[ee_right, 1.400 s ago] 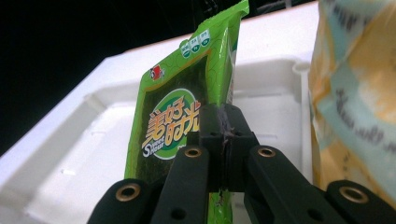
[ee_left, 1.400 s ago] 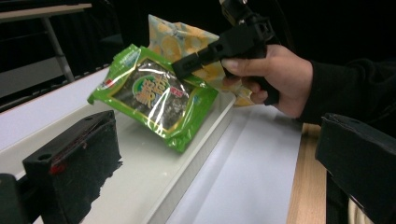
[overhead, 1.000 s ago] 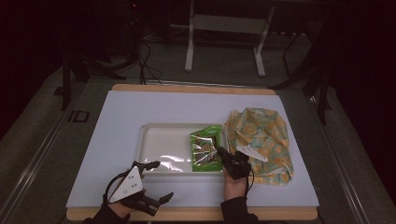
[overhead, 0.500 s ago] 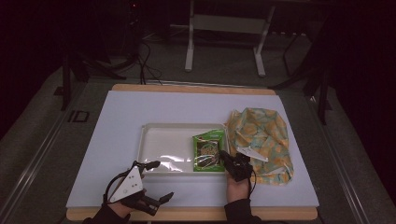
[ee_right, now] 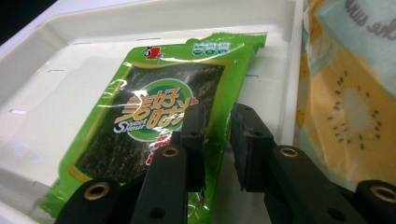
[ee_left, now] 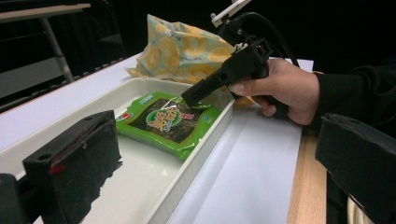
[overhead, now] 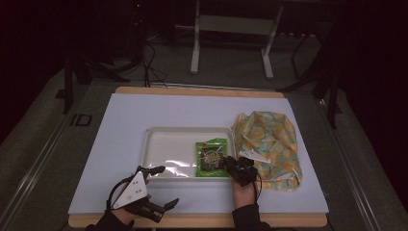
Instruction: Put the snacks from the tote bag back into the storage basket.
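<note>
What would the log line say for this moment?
right tool: open, over packet edge | packet: flat in tray | left tool: open, near table edge | bag: right of tray

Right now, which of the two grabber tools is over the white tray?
The right gripper, above the green snack packet in the tray; the left gripper hangs outside it.

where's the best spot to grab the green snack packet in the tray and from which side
Probably the green snack packet by its thin right long edge, coming from the near right, over the white tray wall. It lies flat in the tray's right end, so a sealed rim is what two jaws can pinch. The right gripper is slightly open there.
</note>
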A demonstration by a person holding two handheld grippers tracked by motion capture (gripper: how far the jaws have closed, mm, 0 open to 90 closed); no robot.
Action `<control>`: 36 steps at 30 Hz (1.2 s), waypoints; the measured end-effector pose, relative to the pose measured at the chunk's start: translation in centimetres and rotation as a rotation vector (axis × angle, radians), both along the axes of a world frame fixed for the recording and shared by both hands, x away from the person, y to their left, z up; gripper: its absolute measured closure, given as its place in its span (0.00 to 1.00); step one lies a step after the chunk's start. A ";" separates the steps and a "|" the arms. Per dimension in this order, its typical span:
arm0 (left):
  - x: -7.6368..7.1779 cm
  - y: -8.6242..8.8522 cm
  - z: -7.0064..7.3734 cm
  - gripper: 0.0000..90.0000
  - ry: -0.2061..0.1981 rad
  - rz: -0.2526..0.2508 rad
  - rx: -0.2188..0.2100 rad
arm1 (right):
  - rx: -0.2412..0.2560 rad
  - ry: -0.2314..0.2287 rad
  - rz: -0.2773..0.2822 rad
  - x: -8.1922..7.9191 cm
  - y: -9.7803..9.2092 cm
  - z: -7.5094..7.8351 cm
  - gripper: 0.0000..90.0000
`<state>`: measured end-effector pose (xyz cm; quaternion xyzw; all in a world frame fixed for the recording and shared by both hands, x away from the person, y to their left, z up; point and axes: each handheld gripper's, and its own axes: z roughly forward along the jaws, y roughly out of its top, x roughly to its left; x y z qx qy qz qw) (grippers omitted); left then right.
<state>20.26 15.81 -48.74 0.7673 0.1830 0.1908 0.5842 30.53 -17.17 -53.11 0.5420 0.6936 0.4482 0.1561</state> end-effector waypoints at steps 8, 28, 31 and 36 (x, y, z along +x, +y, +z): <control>0.0 0.0 0.0 0.00 0.000 0.000 0.001 | -0.019 -0.029 0.031 0.2 0.1 1.7 0.70; 0.1 0.0 0.0 0.00 0.000 0.001 0.003 | -0.062 -0.142 0.206 2.5 -0.6 8.4 0.38; 0.1 0.1 0.0 0.00 0.002 0.002 0.003 | -0.061 -0.166 0.218 2.5 -1.1 9.3 0.25; 0.1 0.0 0.0 0.00 0.002 0.003 0.004 | -0.064 -0.194 0.232 2.6 -2.0 10.0 0.16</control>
